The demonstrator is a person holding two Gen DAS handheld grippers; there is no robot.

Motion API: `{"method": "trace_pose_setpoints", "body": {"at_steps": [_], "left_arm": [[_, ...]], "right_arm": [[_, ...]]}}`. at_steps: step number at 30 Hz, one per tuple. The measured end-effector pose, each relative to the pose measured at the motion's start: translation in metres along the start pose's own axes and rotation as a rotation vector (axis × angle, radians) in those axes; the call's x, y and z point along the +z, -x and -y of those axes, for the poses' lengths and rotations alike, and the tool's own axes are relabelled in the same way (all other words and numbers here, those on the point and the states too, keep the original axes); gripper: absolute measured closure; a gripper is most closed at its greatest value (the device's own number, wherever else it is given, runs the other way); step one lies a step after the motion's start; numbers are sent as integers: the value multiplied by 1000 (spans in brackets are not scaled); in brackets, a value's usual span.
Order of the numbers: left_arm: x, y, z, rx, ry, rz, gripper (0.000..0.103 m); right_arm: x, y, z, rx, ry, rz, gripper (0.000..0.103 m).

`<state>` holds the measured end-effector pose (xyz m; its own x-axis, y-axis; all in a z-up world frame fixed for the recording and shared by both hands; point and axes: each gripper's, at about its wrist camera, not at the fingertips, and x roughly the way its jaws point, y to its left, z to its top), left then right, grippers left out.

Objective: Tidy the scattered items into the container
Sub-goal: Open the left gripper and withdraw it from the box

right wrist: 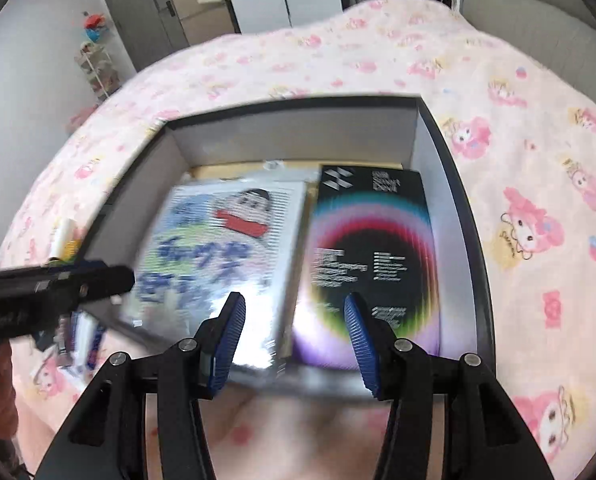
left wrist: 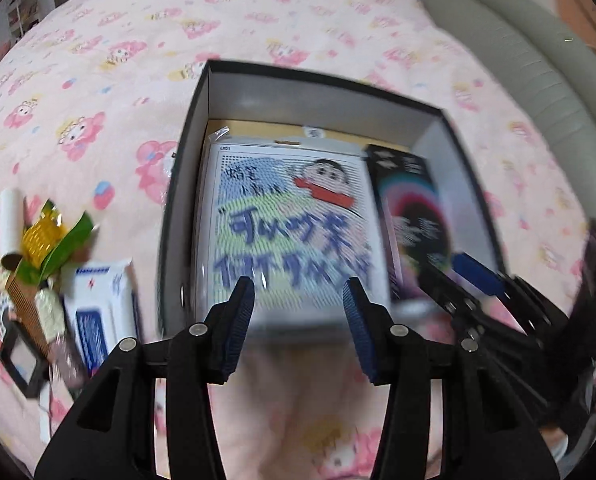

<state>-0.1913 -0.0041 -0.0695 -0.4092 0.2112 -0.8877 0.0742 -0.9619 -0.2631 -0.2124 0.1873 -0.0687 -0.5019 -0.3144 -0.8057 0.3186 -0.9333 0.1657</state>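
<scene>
Hovering agape and empty over the dark open cardboard box [left wrist: 186,184], left gripper [left wrist: 298,320] and right gripper [right wrist: 294,336] leave the flat cartoon-printed packet [left wrist: 290,232] and black rainbow-ringed carton [right wrist: 373,240] side by side to fit, while small clutter [left wrist: 50,280] lies outside on the pink blanket [left wrist: 98,80].

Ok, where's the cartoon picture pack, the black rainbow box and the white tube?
cartoon picture pack [left wrist: 290,216]: left wrist view, middle of its printed front.
black rainbow box [right wrist: 371,248]: right wrist view, middle of its face.
white tube [left wrist: 10,220]: left wrist view, its middle.
</scene>
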Motion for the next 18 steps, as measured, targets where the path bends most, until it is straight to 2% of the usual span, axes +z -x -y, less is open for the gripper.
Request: {"method": "trace_pose_setpoints", "body": {"at_steps": [1, 5, 12, 18], "left_arm": [[-8, 7, -2, -10, 0, 6, 50], [-38, 33, -9, -50, 2, 32, 50], [-90, 78, -22, -120, 8, 75, 49], [-124, 89, -56, -162, 88, 84, 49]], "right_arm": [[0, 9, -6, 5, 9, 22, 55], [-14, 36, -38, 37, 32, 72, 55], [-51, 50, -85, 93, 56, 55, 55], [-72, 54, -122, 116, 126, 50, 55]]}}
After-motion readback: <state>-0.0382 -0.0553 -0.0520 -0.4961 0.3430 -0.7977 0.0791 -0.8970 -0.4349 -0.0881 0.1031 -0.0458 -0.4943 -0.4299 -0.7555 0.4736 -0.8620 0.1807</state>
